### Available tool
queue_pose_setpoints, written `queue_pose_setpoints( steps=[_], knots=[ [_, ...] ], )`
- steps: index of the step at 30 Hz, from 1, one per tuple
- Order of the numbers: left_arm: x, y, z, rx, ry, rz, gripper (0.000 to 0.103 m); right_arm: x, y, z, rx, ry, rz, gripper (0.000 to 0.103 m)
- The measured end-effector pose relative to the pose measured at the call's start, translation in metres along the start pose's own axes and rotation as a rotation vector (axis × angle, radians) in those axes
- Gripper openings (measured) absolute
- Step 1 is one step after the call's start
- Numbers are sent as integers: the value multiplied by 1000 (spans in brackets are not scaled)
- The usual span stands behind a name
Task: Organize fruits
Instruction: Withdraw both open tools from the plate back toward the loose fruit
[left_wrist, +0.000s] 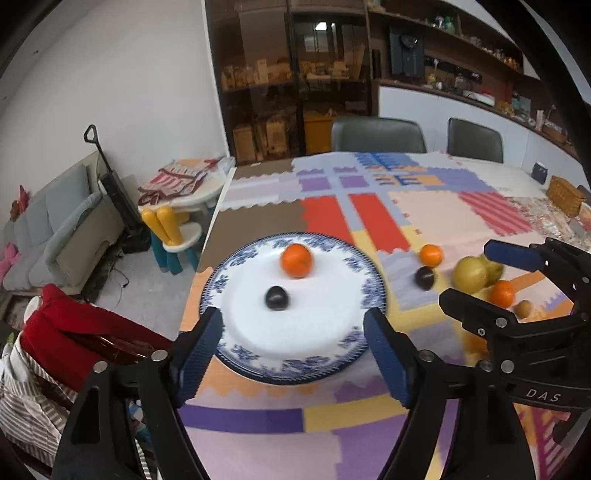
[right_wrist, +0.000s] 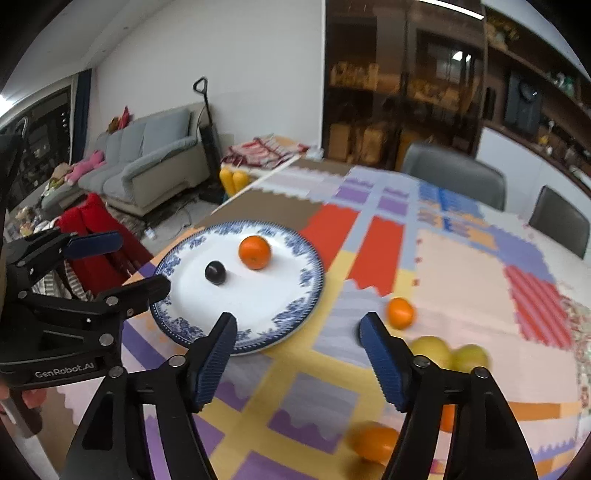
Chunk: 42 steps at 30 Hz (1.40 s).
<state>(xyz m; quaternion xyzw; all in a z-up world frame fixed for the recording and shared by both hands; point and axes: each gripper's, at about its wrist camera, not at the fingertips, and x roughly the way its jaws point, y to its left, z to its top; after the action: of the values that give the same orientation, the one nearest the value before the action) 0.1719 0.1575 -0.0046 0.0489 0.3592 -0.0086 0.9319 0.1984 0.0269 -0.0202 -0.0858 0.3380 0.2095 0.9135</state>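
1. The left gripper (left_wrist: 293, 354) is spread wide and holds nothing; it hovers over the near rim of the round white plate with a blue floral border (left_wrist: 295, 363).
2. The right gripper (right_wrist: 298, 354) is also spread and empty, above the patchwork cloth between the plate and the loose fruit.
3. On the plate lie a round orange tangerine (left_wrist: 296, 259) and a small dark plum (left_wrist: 277, 297).
4. On the cloth remain another tangerine (right_wrist: 400, 313), two yellow-green fruits (right_wrist: 432, 350) and a second dark plum (left_wrist: 424, 278).
5. Risk: the round fruit may roll off the shallow plate if nudged, or squirt sideways from an off-centre pinch.
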Motion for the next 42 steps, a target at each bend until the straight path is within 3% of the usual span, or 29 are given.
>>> queue_pose_setpoints(
  steps=[8, 16, 29, 42],
  knots=[
    [-48, -39, -4, 5, -104, 17, 90, -61, -25, -15, 4, -110, -77, 81],
    [-76, -84, -11, 27, -178, 8, 96, -102, -57, -40, 50, -162, -133, 85],
    [-57, -150, -32, 56, -118, -98, 96, -124, -111, -87, 90, -132, -206, 85],
    [-12, -184, -46, 83, -34, -128, 96, -91, -140, -115, 61, -2, -172, 85]
  ],
)
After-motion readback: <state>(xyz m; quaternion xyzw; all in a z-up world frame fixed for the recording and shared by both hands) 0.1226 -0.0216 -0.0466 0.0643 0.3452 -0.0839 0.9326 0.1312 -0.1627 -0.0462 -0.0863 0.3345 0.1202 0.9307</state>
